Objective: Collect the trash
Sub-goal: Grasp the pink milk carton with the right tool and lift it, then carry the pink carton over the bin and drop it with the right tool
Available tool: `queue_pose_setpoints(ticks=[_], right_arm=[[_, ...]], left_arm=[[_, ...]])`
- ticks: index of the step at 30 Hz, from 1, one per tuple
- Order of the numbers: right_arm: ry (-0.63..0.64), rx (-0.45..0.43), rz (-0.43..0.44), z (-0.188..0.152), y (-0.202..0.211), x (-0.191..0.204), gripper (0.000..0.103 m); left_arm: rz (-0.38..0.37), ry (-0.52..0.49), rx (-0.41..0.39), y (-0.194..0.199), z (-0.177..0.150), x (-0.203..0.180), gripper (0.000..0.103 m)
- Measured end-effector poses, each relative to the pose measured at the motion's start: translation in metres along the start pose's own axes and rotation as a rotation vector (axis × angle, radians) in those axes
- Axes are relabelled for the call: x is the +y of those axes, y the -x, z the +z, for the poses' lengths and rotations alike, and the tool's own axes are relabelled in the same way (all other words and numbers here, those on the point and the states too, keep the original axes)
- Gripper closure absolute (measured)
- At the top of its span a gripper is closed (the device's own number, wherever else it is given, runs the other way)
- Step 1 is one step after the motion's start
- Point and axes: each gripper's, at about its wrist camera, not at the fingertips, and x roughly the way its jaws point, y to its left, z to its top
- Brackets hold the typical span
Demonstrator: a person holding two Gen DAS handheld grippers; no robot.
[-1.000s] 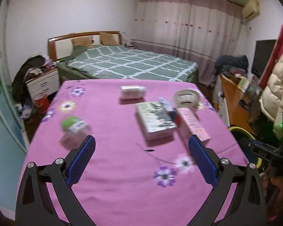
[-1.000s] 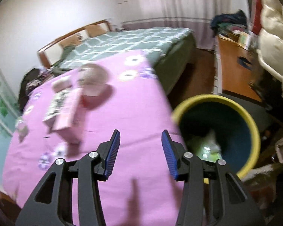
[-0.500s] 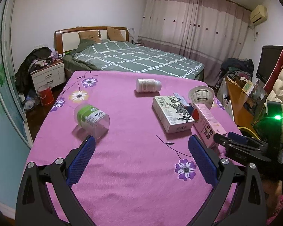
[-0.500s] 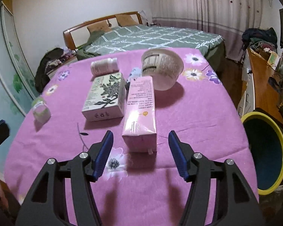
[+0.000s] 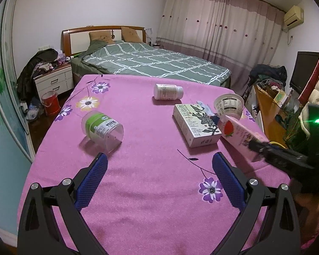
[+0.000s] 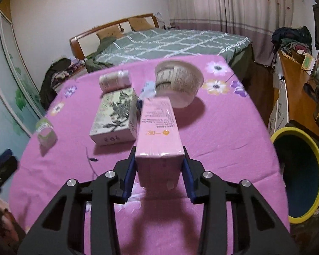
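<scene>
The right tongs [image 6: 159, 163] have just closed on the pink carton [image 6: 158, 131]; the left tongs [image 5: 159, 180] hang open, empty. Next: carry it to the bin [image 6: 304, 170].

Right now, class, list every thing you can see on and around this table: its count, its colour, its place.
Carton: one, pink, in the right gripper.
Box: one, white with dark leaves, left of the carton.
Bottle: one, white, lying far side.
Tub: one, white, far right.
Jar: one, clear, green label, on its side, left.
Bin: one, yellow-rimmed, right of the table.
Left gripper: open, empty.
Right gripper: just closed on the carton.
</scene>
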Motion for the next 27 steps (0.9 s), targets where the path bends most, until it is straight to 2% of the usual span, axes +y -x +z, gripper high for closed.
queue_pose_setpoints(ticks=[7, 17, 23, 27], right_arm=[[0.008, -0.069, 0.029, 0.003, 0.044, -0.001, 0.066], [-0.003, -0.126, 0.028, 0.006, 0.078, -0.008, 0.066], [-0.076, -0.166, -0.021, 0.005, 0.097, -0.044, 0.066], [-0.138, -0.203, -0.113, 0.003, 0.111, -0.08, 0.066]], left_arm=[[-0.001, 0.0, 0.0, 0.0, -0.001, 0.001, 0.006], [0.008, -0.002, -0.009, 0.003, -0.006, -0.002, 0.006], [0.015, -0.013, -0.004, 0.005, -0.006, -0.006, 0.006], [0.015, -0.029, -0.005, 0.007, -0.006, -0.015, 0.006]])
